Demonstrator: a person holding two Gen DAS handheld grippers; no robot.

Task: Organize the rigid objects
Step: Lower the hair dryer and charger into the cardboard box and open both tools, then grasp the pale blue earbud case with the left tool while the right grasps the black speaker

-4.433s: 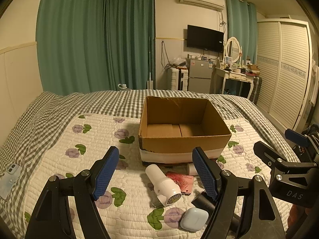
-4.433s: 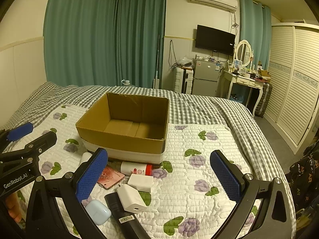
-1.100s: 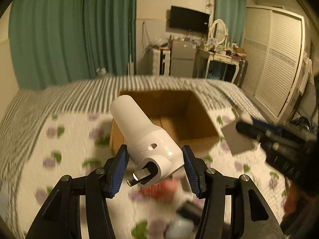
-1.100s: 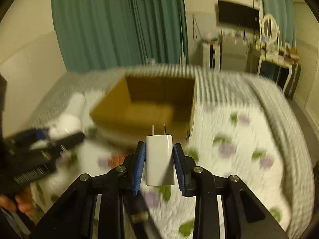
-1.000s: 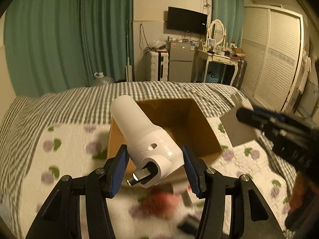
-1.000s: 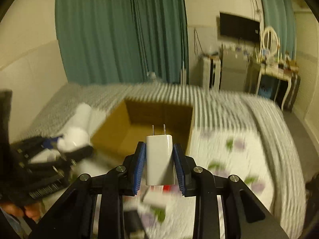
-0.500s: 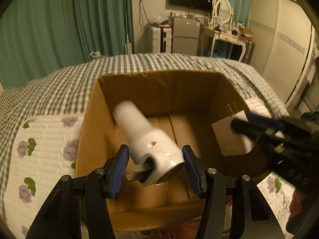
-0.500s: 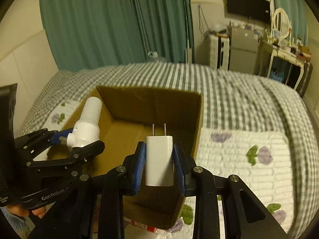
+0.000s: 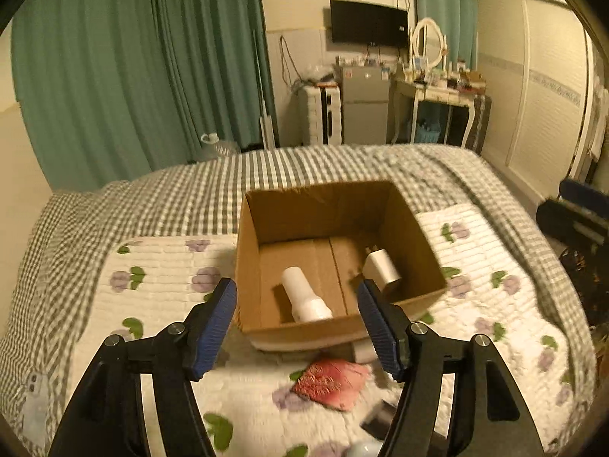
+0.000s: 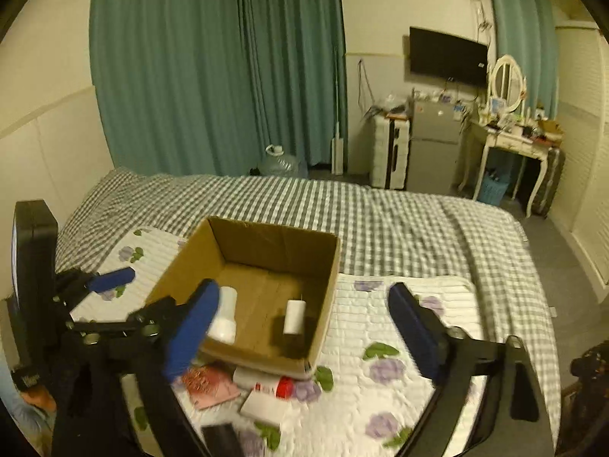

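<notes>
An open cardboard box point(image 9: 266, 228) point(image 10: 327, 293) stands on the quilted bed. Inside it lie a white cylindrical device point(image 9: 304, 299) point(image 10: 225, 320) and a white plug charger point(image 9: 380, 266) point(image 10: 295, 316). My left gripper point(image 9: 297, 323) is open and empty, above the box's near wall. My right gripper point(image 10: 300, 331) is open and empty, above the box's near right corner. A red card point(image 9: 331, 379) point(image 10: 209, 381), a white tube with a red cap point(image 10: 266, 381), a white box point(image 10: 262, 405) and a dark object point(image 9: 380, 419) lie on the quilt in front of the box.
A phone point(image 9: 34, 403) lies at the bed's left edge. The left gripper also shows in the right wrist view point(image 10: 110, 280). Beyond the bed stand green curtains point(image 9: 133, 76), a small fridge point(image 10: 434, 144) and a dressing table point(image 10: 510, 141); wardrobe doors point(image 9: 548, 95) are at right.
Both grippers have opened and drawn back from the box. The white device and the charger have dropped from them and now lie on the box floor.
</notes>
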